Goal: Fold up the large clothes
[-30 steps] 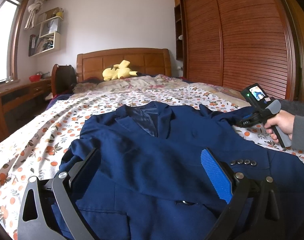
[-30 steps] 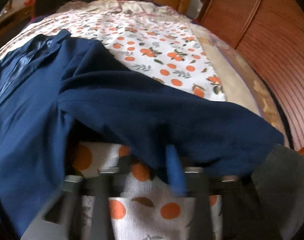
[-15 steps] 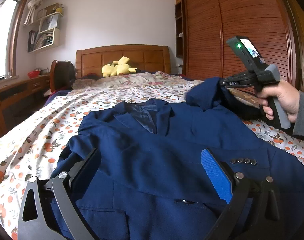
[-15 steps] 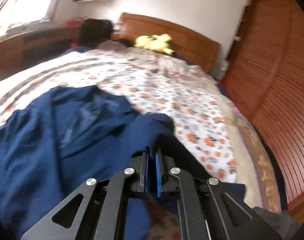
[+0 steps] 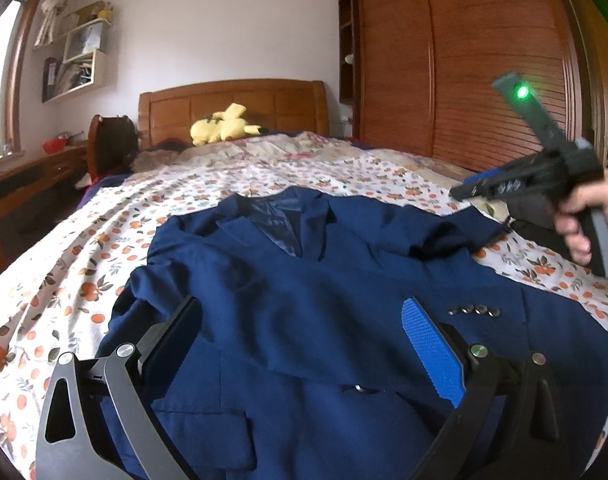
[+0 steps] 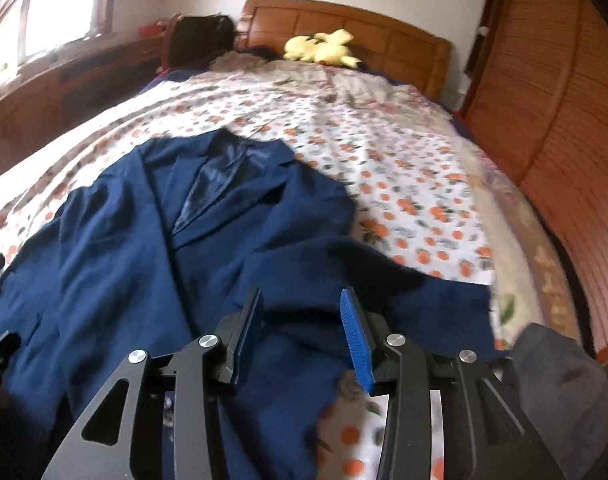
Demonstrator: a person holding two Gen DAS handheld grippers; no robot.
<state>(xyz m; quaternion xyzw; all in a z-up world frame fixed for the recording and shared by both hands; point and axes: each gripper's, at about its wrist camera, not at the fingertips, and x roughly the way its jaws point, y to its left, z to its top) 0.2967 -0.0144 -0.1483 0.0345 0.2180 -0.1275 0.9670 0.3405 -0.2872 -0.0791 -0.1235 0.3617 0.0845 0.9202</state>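
Note:
A navy blue blazer [image 5: 284, 264] lies front up on the floral bedspread [image 5: 64, 280], collar toward the headboard. My left gripper [image 5: 302, 312] hovers low over its lower front, jaws wide open with nothing between them. A hand holds my right gripper [image 5: 476, 188] in the air above the blazer's right shoulder. In the right wrist view the right gripper [image 6: 301, 296] has its jaws opening, with nothing between the blue pads [image 6: 354, 328]. Below it the blazer [image 6: 124, 240] is spread out, and its right sleeve [image 6: 384, 280] lies loose and rumpled.
A yellow plush toy [image 5: 222, 124] rests by the wooden headboard [image 5: 232, 96]. A slatted wooden wardrobe [image 5: 464, 60] runs along the right of the bed, and a desk [image 5: 24, 184] stands to the left. A dark grey cloth [image 6: 564, 380] lies at the bed's right edge.
The right gripper lifted a fold of the blazer's right side, then its jaws parted and the cloth dropped back onto the bed. The left gripper stayed where it was.

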